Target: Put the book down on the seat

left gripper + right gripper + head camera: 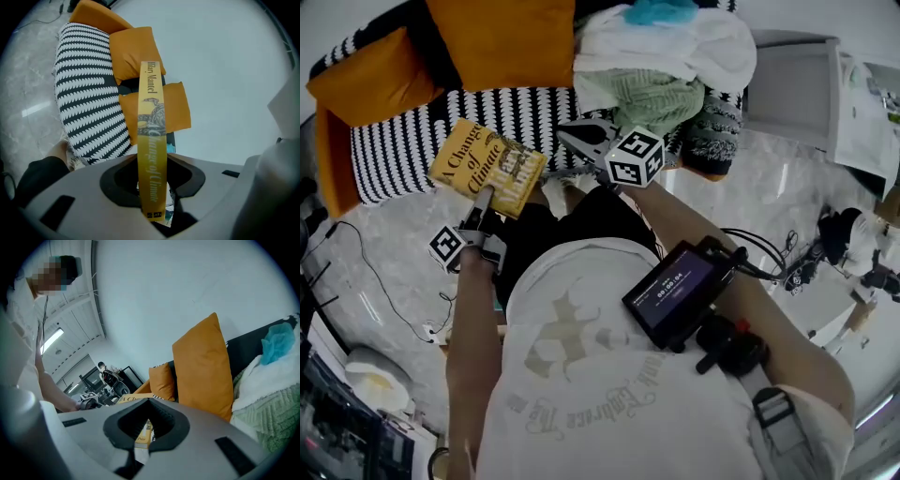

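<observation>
A yellow book (487, 167) is clamped at its lower edge in my left gripper (481, 202), shut on it. It hangs cover up over the front part of the black-and-white striped seat (403, 141). In the left gripper view the book's spine (152, 136) stands upright between the jaws of the left gripper (152, 161), with the striped seat (89, 103) beyond it. My right gripper (581, 134) hovers to the book's right, over the seat's front edge, shut with nothing in it. In the right gripper view the right gripper (149, 401) points at the book (131, 399).
Two orange cushions (502, 37) (370, 75) lean on the sofa back. A heap of clothes (666, 66) fills the seat's right end. A grey box (792, 89) stands beyond it. Cables (375, 281) lie on the marble floor at left. A screen (675, 291) hangs at the person's chest.
</observation>
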`<state>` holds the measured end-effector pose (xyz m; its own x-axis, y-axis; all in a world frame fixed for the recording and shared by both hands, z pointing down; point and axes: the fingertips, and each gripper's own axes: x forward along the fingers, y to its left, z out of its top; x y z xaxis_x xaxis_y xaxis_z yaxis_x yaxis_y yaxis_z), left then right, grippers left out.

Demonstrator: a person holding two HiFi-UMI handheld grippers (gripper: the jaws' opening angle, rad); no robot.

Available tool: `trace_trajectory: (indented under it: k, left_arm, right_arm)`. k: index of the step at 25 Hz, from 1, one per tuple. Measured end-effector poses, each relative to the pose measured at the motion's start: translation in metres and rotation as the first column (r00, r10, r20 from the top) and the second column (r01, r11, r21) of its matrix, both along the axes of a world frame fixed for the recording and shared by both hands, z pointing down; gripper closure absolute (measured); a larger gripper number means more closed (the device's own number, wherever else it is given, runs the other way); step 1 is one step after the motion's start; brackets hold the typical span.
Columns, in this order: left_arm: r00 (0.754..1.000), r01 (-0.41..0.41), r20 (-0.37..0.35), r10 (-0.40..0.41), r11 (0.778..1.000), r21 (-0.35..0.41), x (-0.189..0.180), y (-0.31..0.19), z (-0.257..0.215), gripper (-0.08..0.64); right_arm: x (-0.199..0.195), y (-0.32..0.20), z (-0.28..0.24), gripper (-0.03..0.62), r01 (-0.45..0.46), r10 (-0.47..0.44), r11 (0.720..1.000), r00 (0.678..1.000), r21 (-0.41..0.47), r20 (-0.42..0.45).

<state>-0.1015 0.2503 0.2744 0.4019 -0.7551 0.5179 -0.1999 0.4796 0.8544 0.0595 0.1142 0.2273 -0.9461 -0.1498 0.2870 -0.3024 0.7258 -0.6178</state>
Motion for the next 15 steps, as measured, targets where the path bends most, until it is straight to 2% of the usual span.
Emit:
trace_trajectory:
  k: [7,15]
  left_arm:
    - [0.999,-0.021,-0.031,0.020,1.000,-0.021,-0.009,-0.005,0.025,0.416]
    - [0.999,-0.023,-0.048,0.020,0.999,-0.049,-0.005,-0.002,0.071,0.416]
  right_arm:
    - [-0.017,-0.006,0.020,0.578,-0.011,0.010,1.000,1.000,-0.021,-0.028]
    - [-0.013,-0.006,0.054,0.578,-0.024,0.021,0.999,0.998,-0.047,-0.058]
